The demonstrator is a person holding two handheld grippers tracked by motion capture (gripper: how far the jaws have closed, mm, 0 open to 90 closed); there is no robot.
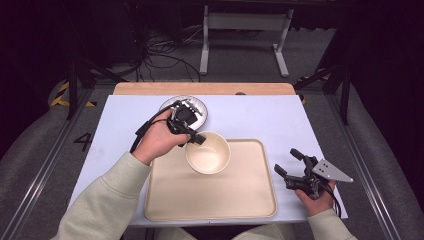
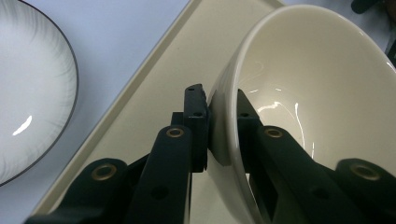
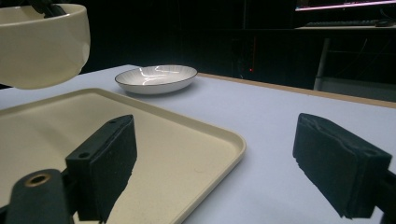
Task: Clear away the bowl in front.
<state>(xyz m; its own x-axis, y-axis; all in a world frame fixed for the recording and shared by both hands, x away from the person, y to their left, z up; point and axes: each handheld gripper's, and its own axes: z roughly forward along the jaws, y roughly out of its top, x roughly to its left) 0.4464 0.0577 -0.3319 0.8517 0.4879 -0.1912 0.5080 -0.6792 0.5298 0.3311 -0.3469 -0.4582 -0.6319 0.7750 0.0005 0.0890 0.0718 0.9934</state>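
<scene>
Fingers (image 3: 343,170) of the right gripper (image 1: 290,165) stand wide apart with nothing between them, low beside the tray's (image 1: 250,200) right edge; my guess is that this hand is simply waiting clear of the work. Farther in, the left gripper (image 1: 196,138) has its fingers (image 2: 196,121) closed on the bowl's (image 1: 208,152) rim, one pad outside the wall and one inside, a pinch that suits a thin-walled bowl with no handle. From the right gripper view the bowl hangs above the tray, not resting on it, over the tray's far part. Whether it is being set down or lifted away I cannot tell. Beyond the tray, on the white desk (image 1: 260,115), sits a dark-rimmed plate (image 1: 197,104), empty.
</scene>
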